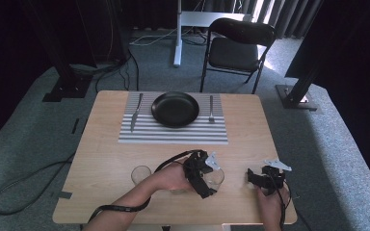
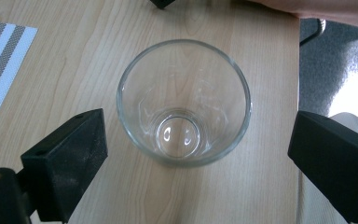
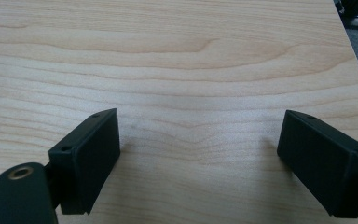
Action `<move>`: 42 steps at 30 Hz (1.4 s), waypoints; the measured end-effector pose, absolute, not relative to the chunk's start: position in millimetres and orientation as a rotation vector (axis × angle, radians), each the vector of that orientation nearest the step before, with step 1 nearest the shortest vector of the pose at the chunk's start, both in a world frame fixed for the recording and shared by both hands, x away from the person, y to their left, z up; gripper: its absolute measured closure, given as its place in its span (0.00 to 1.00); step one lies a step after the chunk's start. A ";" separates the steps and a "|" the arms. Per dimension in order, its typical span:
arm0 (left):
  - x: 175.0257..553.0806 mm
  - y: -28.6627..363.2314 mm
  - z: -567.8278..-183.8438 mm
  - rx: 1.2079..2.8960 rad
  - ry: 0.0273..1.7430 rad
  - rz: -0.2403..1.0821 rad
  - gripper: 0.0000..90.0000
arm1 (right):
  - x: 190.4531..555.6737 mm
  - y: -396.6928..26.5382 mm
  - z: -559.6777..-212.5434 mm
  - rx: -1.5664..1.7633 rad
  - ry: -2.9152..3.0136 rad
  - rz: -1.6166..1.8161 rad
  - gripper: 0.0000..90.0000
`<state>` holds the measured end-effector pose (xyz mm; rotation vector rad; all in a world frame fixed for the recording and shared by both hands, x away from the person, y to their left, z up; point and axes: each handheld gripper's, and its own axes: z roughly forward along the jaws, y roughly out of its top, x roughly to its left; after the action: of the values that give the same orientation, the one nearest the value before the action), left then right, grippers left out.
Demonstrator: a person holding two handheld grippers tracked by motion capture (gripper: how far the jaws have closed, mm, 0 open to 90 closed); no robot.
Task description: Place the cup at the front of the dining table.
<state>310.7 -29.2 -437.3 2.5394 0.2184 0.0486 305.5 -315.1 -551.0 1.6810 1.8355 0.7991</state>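
A clear empty glass (image 2: pixel 184 102) stands upright on the wooden table (image 2: pixel 223 28), seen from above between the two black jaws of my left gripper (image 2: pixel 198 130). The jaws stand wide on either side of it with a gap to the rim, so the gripper is open. In the high view that gripper (image 1: pixel 203 177) hangs over the glass (image 1: pixel 218 177) near the table's front edge. My right gripper (image 1: pixel 256 179) rests at the front right, and its jaws (image 3: pixel 200 126) are open over bare wood.
A second clear glass (image 1: pixel 141 174) stands front left. A striped placemat (image 1: pixel 173 134) at the far side carries a black plate (image 1: pixel 175 109), a knife (image 1: pixel 135 111) to its left and a fork (image 1: pixel 211 109) to its right. A black chair (image 1: pixel 236 45) stands beyond the table.
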 end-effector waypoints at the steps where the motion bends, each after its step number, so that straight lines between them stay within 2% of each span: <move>1: 310.4 -33.2 -437.6 2.545 0.220 0.047 0.06 | 305.5 -315.1 -551.0 1.681 1.836 0.799 0.14; 27: 318.2 -62.1 -446.4 2.681 0.407 0.098 0.08 | 305.5 -314.9 -550.9 1.685 1.834 0.800 0.14; 29: 318.3 -62.8 -446.4 2.676 0.418 0.090 0.14 | 305.5 -314.9 -550.9 1.684 1.834 0.799 0.14; 31: 318.1 -64.5 -446.7 2.688 0.415 0.110 0.14 | 305.5 -314.9 -550.9 1.685 1.834 0.800 0.14; 34: 318.6 -66.3 -447.2 2.700 0.427 0.112 0.18 | 305.5 -314.9 -550.9 1.684 1.834 0.800 0.14; 36: 319.2 -67.2 -447.9 2.706 0.439 0.099 0.24 | 305.5 -314.9 -550.9 1.685 1.834 0.799 0.14; 38: 318.8 -68.5 -448.7 2.709 0.459 0.099 0.25 | 305.5 -314.9 -550.9 1.684 1.834 0.800 0.14; 39: 318.3 -69.3 -448.9 2.713 0.458 0.097 0.30 | 305.5 -314.9 -550.9 1.684 1.834 0.800 0.14; 42: 318.2 -72.3 -451.7 2.738 0.455 0.117 0.32 | 305.5 -314.9 -550.9 1.684 1.834 0.800 0.14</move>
<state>318.2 -72.3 -451.7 2.7380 0.4553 0.1168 305.5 -314.9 -550.9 1.6840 1.8341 0.8002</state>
